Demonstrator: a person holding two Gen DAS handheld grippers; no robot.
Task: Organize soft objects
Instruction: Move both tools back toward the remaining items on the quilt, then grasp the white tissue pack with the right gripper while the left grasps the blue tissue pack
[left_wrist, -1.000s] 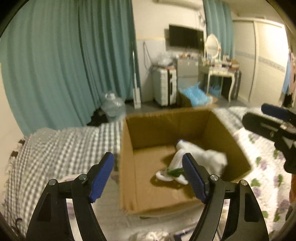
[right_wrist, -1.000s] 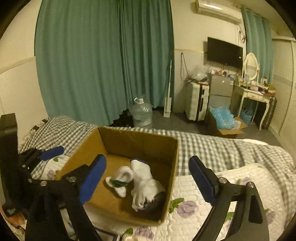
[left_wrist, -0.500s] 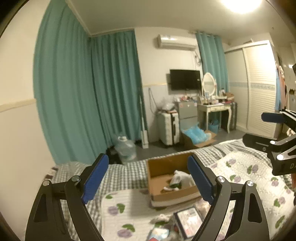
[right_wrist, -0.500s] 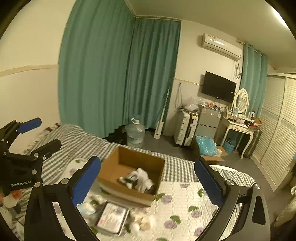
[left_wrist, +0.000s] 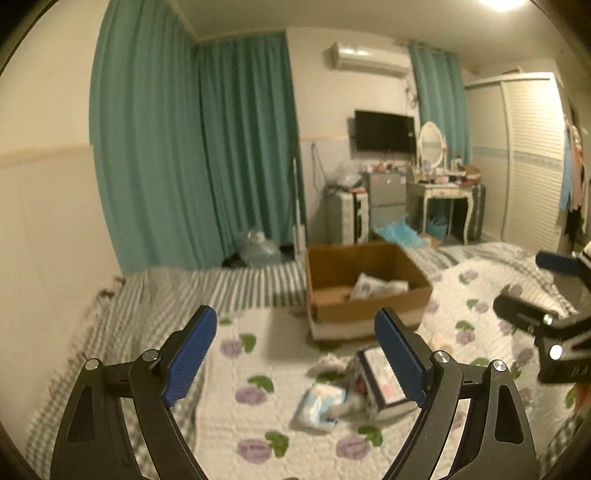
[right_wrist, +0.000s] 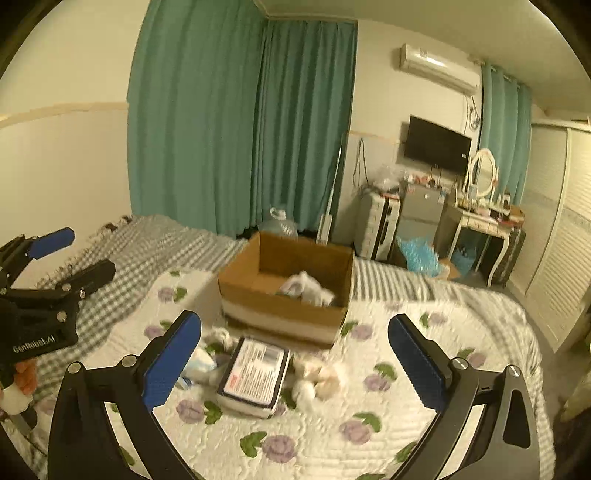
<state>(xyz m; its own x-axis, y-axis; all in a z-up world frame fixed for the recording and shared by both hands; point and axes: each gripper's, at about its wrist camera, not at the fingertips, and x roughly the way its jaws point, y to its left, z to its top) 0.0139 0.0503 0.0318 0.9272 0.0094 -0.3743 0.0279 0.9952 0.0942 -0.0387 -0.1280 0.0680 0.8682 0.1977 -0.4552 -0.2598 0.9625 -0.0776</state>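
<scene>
An open cardboard box (left_wrist: 369, 314) (right_wrist: 280, 314) stands on the flowered quilt (left_wrist: 258, 424) with white soft items (left_wrist: 373, 286) (right_wrist: 306, 288) inside. In front of it lie a dark flat box (right_wrist: 255, 376) (left_wrist: 384, 380), a pale blue tissue pack (left_wrist: 321, 402) (right_wrist: 199, 363) and white and cream soft balls (right_wrist: 317, 380). My left gripper (left_wrist: 295, 354) is open and empty, above the quilt left of these. My right gripper (right_wrist: 295, 362) is open and empty, held above the dark box. Each gripper shows in the other's view, the right one (left_wrist: 546, 291) and the left one (right_wrist: 59, 254).
A grey checked blanket (right_wrist: 147, 243) covers the bed's far side. Teal curtains (right_wrist: 240, 129), a water jug (right_wrist: 277, 225), a suitcase (right_wrist: 380, 225), a dressing table (right_wrist: 480, 221) and a wardrobe (right_wrist: 554, 240) stand beyond the bed.
Both grippers have pulled back and up from the box, leaving the white soft items inside it. Since half a second ago they have come lower toward the quilt.
</scene>
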